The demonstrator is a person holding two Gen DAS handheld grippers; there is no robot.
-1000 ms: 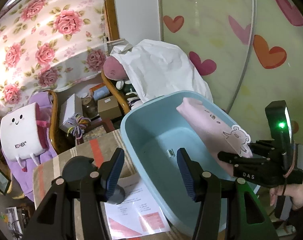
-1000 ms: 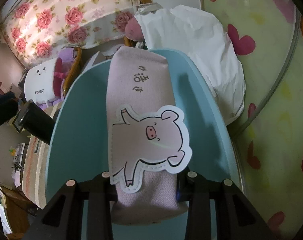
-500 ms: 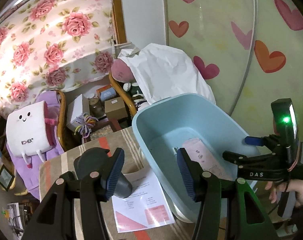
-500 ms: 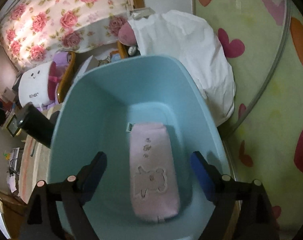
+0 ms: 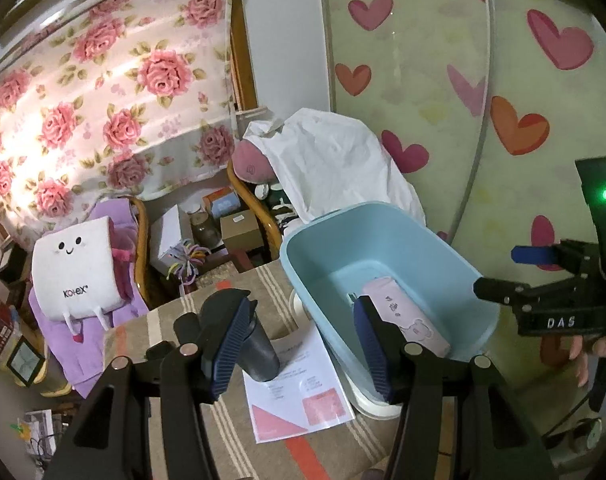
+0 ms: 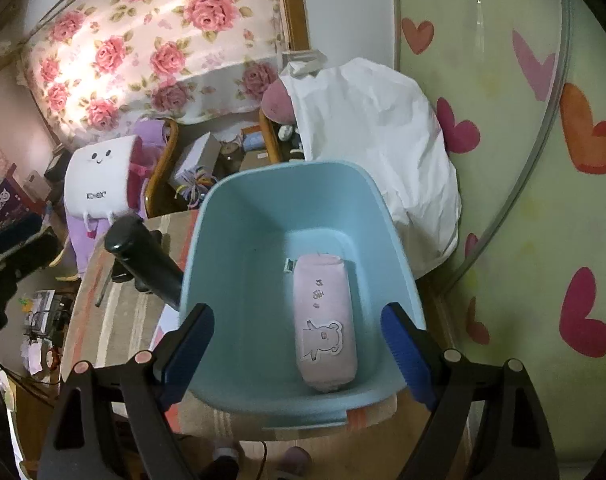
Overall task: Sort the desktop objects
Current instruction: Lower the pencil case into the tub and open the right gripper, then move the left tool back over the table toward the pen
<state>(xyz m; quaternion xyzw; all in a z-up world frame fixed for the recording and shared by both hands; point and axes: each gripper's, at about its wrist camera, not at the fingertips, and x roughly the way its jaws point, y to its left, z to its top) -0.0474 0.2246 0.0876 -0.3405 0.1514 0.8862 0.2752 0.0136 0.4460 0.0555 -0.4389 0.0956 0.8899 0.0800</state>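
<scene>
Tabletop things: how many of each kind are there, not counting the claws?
Blue tub: 1
Pink pouch with a pig, lying in the tub: 1
Dark bottle: 1
Printed sheet: 1
Total: 4

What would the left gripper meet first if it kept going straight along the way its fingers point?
Probably the striped tabletop. The left gripper stands open and empty, aimed between the dark bottle and the blue tub, near the printed sheet. Depth is unclear, so either neighbour could be brushed first.
</scene>
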